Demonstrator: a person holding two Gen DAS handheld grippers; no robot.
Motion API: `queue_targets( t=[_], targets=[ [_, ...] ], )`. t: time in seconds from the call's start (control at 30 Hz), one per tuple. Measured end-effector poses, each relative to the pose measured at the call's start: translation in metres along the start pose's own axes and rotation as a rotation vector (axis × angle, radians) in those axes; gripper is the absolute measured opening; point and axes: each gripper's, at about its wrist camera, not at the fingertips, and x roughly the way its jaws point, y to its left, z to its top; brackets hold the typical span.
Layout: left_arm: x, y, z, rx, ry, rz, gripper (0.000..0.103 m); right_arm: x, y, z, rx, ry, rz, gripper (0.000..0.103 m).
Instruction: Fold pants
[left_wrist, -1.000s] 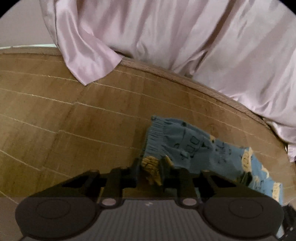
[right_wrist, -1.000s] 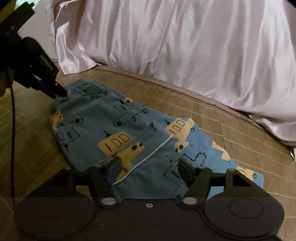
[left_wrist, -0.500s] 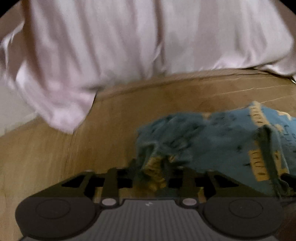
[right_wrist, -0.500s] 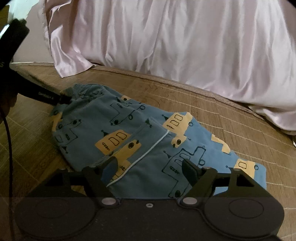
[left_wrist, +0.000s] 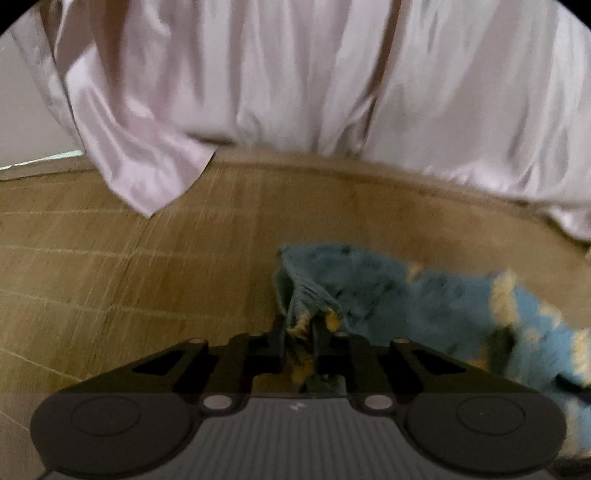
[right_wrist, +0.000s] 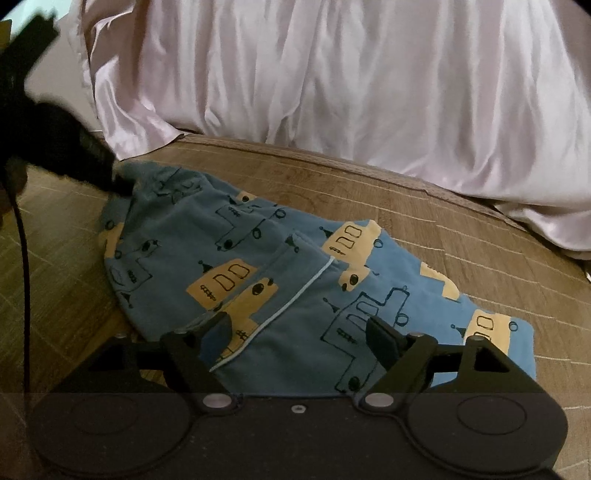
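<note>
The left tongs (left_wrist: 299, 326) pinch one end of the blue pants (right_wrist: 295, 280) lying on the mat (right_wrist: 461, 243) (right tongs (right_wrist: 299, 328) gape wide above them), so next that end probably needs carrying over.

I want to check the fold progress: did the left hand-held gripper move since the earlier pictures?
Yes. In the right wrist view, the left hand-held gripper carried the pants edge toward the satin sheet.

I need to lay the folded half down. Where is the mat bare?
Bare mat lies between the pants and the hanging pink sheet, and left of the pants, under the left tool. The near side is crowded by the right tool.
</note>
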Motion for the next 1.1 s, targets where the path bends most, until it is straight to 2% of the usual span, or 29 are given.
queue_targets(
  t=[0.1, 0.23, 0.47, 0.63, 0.77, 0.87, 0.97, 1.0, 1.03, 1.07, 1.1],
  targets=[
    [-0.016, -0.015, 0.011, 0.061, -0.049, -0.084, 0.013, -0.001, 0.0, -0.001, 0.01, -0.004, -0.001, 0.082],
    [-0.039, -0.05, 0.011, 0.239, -0.134, -0.146, 0.013, -0.013, -0.007, -0.007, 0.012, -0.045, 0.012, 0.082],
    [-0.071, -0.125, 0.011, 0.442, -0.185, -0.319, 0.013, -0.047, -0.035, -0.019, 0.033, -0.108, -0.007, 0.082],
    [-0.086, -0.193, 0.004, 0.562, -0.164, -0.45, 0.013, -0.078, -0.074, -0.034, -0.001, -0.134, -0.03, 0.082],
    [-0.084, -0.246, -0.019, 0.657, -0.136, -0.512, 0.013, -0.096, -0.106, -0.055, -0.006, -0.118, -0.08, 0.082],
    [-0.072, -0.284, -0.046, 0.737, -0.106, -0.526, 0.014, -0.108, -0.133, -0.079, 0.032, -0.094, -0.135, 0.082],
    [-0.039, -0.316, -0.081, 0.833, -0.003, -0.476, 0.017, -0.115, -0.157, -0.103, 0.07, -0.066, -0.182, 0.083],
    [-0.027, -0.325, -0.093, 0.868, 0.042, -0.447, 0.02, -0.117, -0.162, -0.109, 0.074, -0.058, -0.192, 0.083],
    [-0.019, -0.329, -0.103, 0.888, 0.071, -0.43, 0.03, -0.118, -0.167, -0.114, 0.076, -0.051, -0.205, 0.083],
    [-0.015, -0.327, -0.107, 0.892, 0.082, -0.419, 0.04, -0.12, -0.174, -0.118, 0.079, -0.049, -0.218, 0.083],
    [-0.016, -0.325, -0.109, 0.878, 0.082, -0.41, 0.043, -0.122, -0.179, -0.121, 0.084, -0.052, -0.226, 0.084]
  ],
)
